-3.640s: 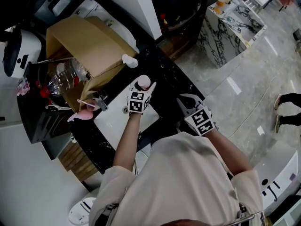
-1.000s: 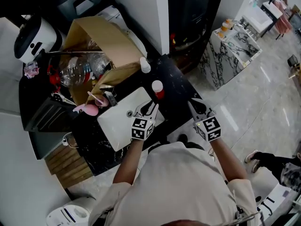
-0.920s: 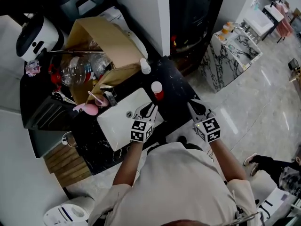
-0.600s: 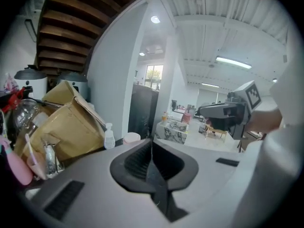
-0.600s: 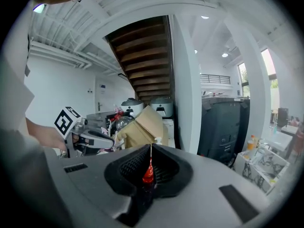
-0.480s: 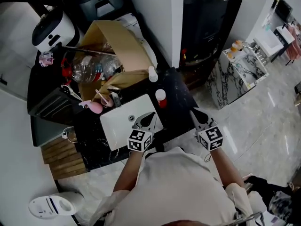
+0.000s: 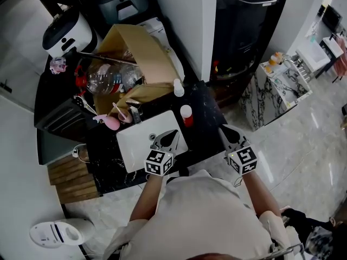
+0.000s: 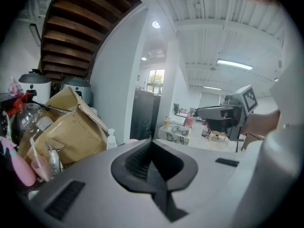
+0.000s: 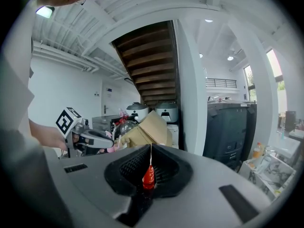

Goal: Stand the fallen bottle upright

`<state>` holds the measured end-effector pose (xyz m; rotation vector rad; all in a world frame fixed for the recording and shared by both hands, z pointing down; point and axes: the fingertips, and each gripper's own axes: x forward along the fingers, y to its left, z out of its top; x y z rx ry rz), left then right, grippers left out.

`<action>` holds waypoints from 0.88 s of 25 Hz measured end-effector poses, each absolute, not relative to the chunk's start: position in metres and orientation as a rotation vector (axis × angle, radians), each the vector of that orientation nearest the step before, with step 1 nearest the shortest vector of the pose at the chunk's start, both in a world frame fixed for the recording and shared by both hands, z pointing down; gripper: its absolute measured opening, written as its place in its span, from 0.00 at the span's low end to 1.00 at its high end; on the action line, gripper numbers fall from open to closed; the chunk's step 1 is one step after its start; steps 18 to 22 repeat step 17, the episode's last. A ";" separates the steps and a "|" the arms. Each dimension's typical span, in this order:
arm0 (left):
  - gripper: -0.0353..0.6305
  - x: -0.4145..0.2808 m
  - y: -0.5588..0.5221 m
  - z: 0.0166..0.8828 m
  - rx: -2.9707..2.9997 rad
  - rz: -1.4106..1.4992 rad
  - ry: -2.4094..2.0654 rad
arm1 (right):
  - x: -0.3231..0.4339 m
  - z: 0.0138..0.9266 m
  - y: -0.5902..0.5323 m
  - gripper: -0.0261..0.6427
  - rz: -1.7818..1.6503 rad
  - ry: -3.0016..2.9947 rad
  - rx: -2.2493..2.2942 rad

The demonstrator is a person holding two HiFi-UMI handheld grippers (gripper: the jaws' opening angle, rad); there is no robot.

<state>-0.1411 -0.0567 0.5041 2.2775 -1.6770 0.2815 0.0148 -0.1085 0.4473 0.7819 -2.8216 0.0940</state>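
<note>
Right tool [image 9: 151, 148], jaws closed to a thin seam; a red sliver [image 9: 148, 178] shows low in that seam, identity unclear. Left of the tool: left tool [image 9: 102, 137], held by a hand [image 9: 45, 136]. Beyond the tips: cardboard box [image 9: 154, 126]; wooden staircase [image 9: 147, 63] above.

On the counter [image 7: 205, 106], the bottle [image 7: 186, 114] stands just right of the sink [image 7: 135, 145], with the small bottle [image 7: 178, 88] behind it, beside the cardboard box [image 7: 135, 47] behind the sink.

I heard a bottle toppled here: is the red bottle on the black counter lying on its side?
No, the red bottle stands upright on the black counter, its white cap on top.
</note>
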 end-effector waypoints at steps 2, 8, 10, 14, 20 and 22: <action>0.06 -0.143 -0.057 0.502 2.278 0.279 -1.680 | 0.014 0.445 -0.109 0.09 0.087 -2.825 0.782; 0.06 -0.145 -0.062 0.496 2.289 0.272 -1.686 | 0.018 0.443 -0.111 0.09 0.080 -2.823 0.792; 0.06 -0.146 -0.062 0.495 2.289 0.273 -1.687 | 0.018 0.442 -0.111 0.09 0.079 -2.823 0.794; 0.06 -0.149 -0.060 0.496 2.289 0.274 -1.689 | 0.017 0.442 -0.109 0.09 0.075 -2.821 0.795; 0.06 -0.149 -0.059 0.493 2.292 0.267 -1.690 | 0.016 0.441 -0.109 0.09 0.075 -2.823 0.796; 0.06 -0.149 -0.059 0.493 2.292 0.267 -1.690 | 0.016 0.441 -0.109 0.09 0.075 -2.823 0.796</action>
